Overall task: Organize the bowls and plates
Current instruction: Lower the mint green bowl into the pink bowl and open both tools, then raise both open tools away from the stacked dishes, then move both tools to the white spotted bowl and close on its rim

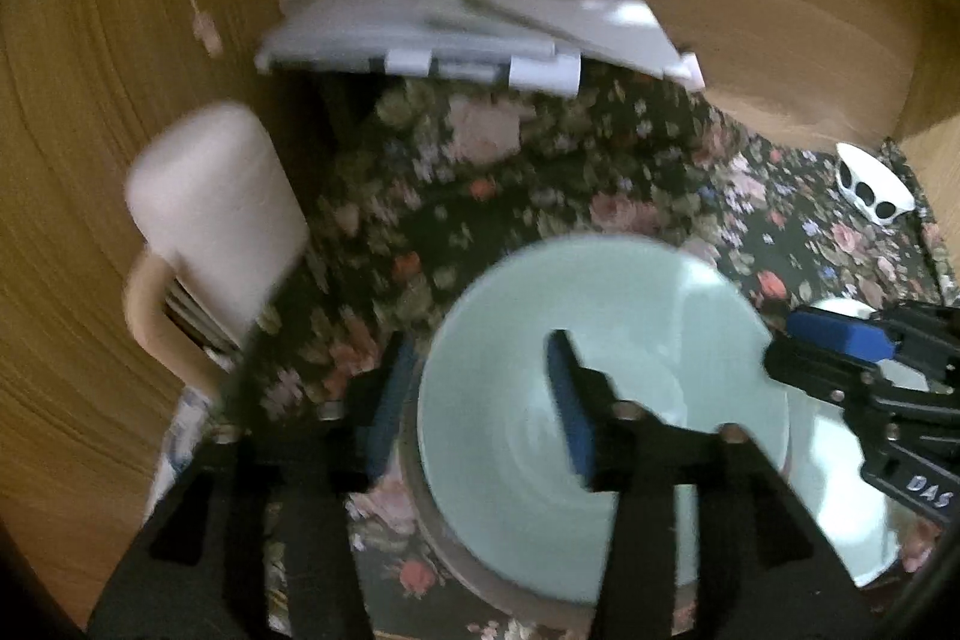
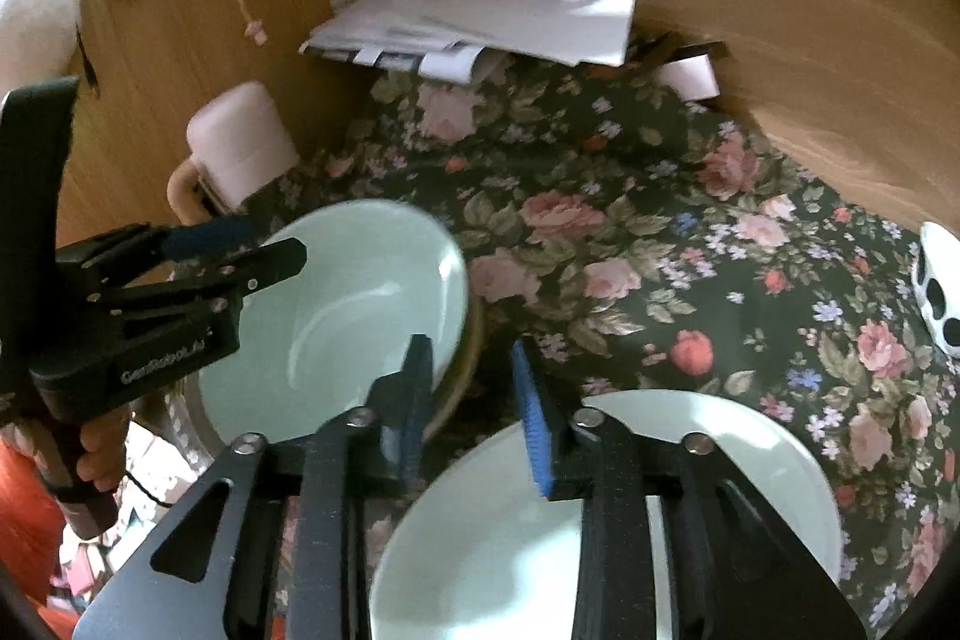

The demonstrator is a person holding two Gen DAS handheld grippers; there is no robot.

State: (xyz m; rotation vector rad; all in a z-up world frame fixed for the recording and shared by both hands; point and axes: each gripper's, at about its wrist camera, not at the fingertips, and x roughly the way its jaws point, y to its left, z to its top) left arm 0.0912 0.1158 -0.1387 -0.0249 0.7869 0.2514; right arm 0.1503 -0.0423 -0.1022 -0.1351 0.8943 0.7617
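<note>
Pale green crockery makes up the count: two bowls, both resting on the flowered cloth that covers the worktop. One bowl sits on a darker, brown-rimmed dish, only a sliver of which shows; the second bowl lies just beside it, nearer the right gripper. Two grippers are in view, each with blue pads. The left gripper has its jaws about half spread, straddling the near rim of the first bowl, one pad inside the bowl and one outside; the pads stand clear of the rim and do not pinch it. The right gripper has its jaws narrowly parted with nothing between them, hovering over the gap between the two bowls, its right pad above the second bowl's rim. Both bowls are smooth, glossy and empty, upright. Behind them lie one stack of white papers, one pink mug and one small white object with dark spots.
</note>
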